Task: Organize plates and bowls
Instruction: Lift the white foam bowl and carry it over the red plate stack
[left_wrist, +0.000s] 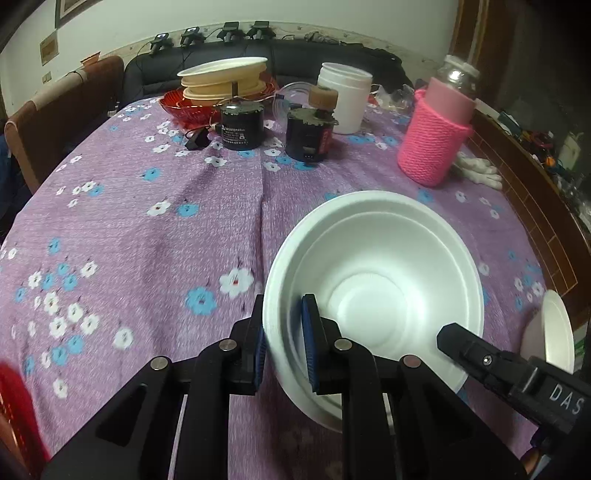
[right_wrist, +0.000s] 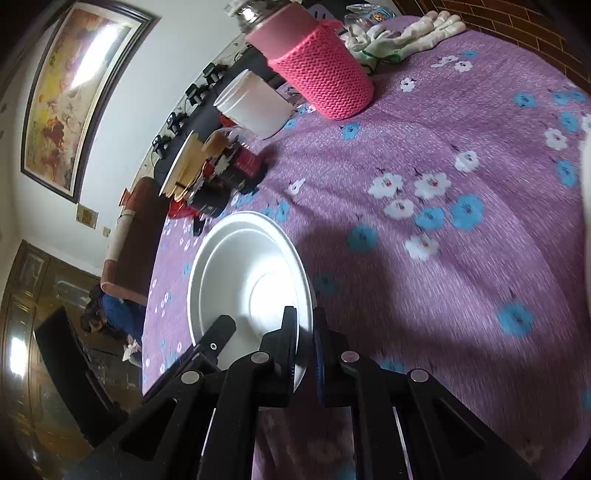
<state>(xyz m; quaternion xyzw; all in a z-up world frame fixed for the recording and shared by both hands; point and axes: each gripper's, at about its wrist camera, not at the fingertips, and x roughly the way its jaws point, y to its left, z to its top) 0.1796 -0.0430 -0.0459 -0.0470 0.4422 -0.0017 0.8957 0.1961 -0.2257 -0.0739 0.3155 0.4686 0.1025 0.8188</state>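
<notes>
A white foam bowl (left_wrist: 373, 280) stands upright on the purple flowered tablecloth (left_wrist: 147, 221). My left gripper (left_wrist: 284, 314) is shut on its near left rim, one blue pad inside the wall and one outside. A black finger (left_wrist: 458, 338) of my right gripper reaches the bowl's right rim. In the right wrist view the same bowl (right_wrist: 251, 273) sits just ahead, with my right gripper (right_wrist: 304, 325) shut on its rim and a left finger (right_wrist: 221, 326) on the opposite side. A stack of cream plates (left_wrist: 225, 74) rests over a red bowl (left_wrist: 184, 107) at the far side.
Beyond the bowl are two black cylinders (left_wrist: 242, 125) (left_wrist: 308, 136), a white tub (left_wrist: 345, 96), a jar in a pink knitted sleeve (left_wrist: 432, 136) and white gloves (left_wrist: 476, 170). Another white dish (left_wrist: 554, 328) stands at the right table edge. A chair (left_wrist: 55, 122) is at the left.
</notes>
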